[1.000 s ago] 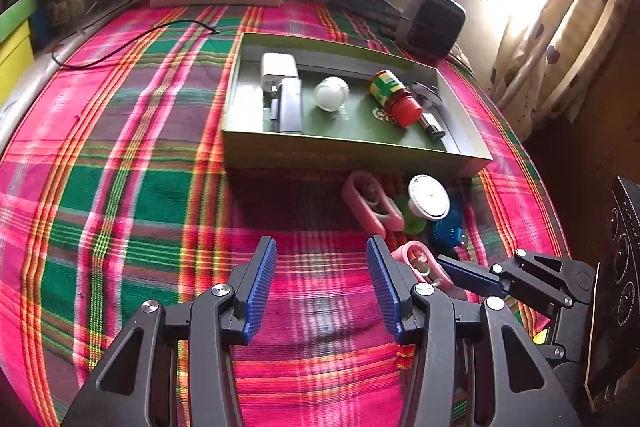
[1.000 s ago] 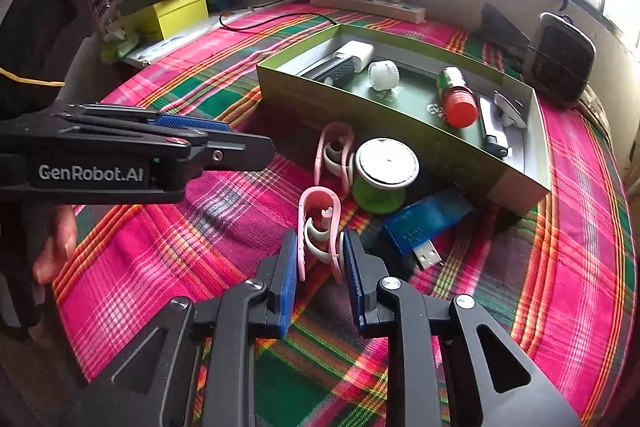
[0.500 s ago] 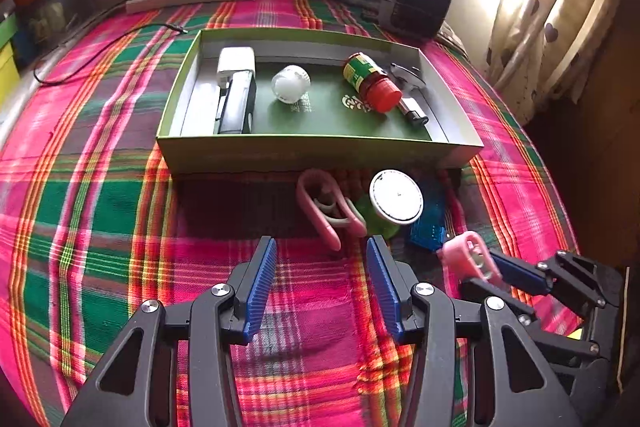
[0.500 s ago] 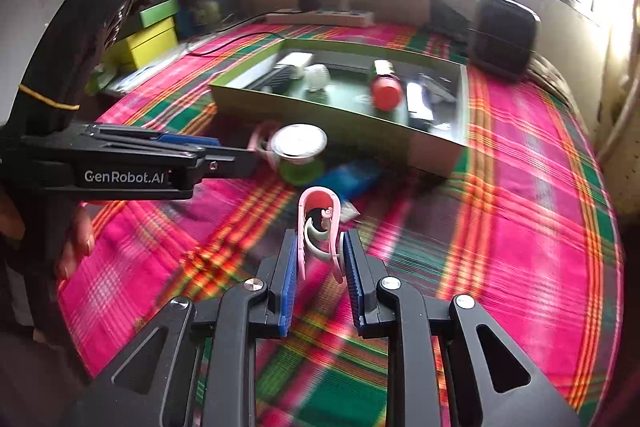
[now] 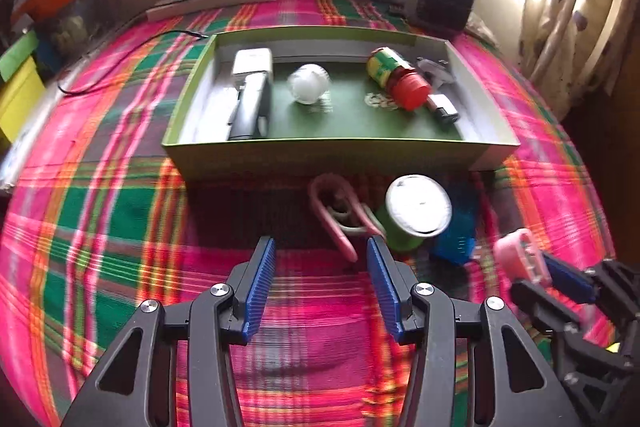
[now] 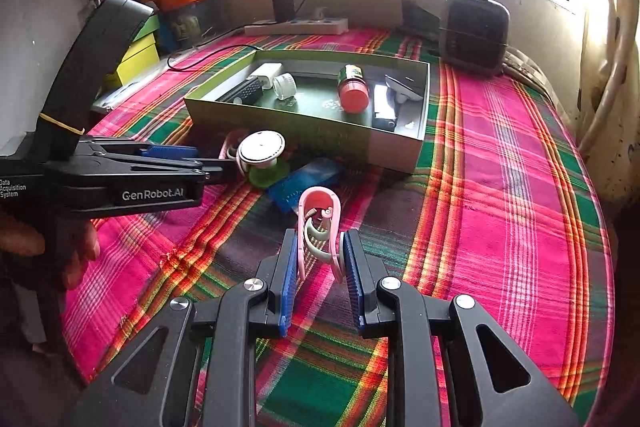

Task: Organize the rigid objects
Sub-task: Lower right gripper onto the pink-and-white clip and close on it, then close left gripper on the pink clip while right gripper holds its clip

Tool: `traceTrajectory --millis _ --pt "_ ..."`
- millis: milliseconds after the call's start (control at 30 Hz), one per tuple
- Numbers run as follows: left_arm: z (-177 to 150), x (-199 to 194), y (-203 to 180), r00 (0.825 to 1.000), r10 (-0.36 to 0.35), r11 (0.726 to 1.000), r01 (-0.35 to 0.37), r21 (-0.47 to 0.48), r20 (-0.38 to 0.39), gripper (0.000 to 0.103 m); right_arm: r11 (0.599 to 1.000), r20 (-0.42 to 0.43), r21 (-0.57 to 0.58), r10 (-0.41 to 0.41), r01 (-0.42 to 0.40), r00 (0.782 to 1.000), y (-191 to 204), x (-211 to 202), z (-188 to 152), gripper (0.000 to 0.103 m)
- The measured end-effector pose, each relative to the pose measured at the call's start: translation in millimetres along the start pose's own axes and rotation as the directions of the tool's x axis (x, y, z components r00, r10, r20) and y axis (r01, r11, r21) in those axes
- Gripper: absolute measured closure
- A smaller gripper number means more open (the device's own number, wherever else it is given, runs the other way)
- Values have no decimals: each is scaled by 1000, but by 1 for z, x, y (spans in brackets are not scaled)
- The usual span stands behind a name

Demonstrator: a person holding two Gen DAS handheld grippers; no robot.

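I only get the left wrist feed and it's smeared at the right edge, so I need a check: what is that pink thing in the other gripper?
Observer: A pink clip, pinched between the right gripper's blue pads and held above the cloth.
Operator: Is my left gripper holding anything?
Observer: No. In the right wrist view the left gripper points toward the white-topped spool, with nothing between its fingers.
Operator: What lies just right of the red-capped bottle in the box?
Observer: A black and white device, beside the red-capped bottle, inside the green box.
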State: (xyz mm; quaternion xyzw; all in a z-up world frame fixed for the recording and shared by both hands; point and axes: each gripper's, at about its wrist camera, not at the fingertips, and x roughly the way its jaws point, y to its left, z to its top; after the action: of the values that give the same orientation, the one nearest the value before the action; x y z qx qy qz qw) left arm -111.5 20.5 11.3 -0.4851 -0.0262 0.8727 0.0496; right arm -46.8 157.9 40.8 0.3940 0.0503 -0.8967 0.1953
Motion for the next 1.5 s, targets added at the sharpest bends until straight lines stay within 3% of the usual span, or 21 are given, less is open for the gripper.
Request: traceTrajectory --millis 233,633,833,1500 --pt "0 -2 -5 999 -43 999 43 -24 19 56 1000 4 10 1 -1 1000 -5 0 -1 80" --pt "0 -5 10 997 68 997 -67 -32 29 56 1000 3 4 17 -17 1000 -5 0 -2 80" --pt "-1 -1 17 999 36 999 -35 -27 14 56 1000 -2 7 12 -12 1000 -5 2 -2 80" --pt "13 9 21 995 91 996 -91 3 36 61 1000 -35 13 -14 15 999 -3 11 -1 80"
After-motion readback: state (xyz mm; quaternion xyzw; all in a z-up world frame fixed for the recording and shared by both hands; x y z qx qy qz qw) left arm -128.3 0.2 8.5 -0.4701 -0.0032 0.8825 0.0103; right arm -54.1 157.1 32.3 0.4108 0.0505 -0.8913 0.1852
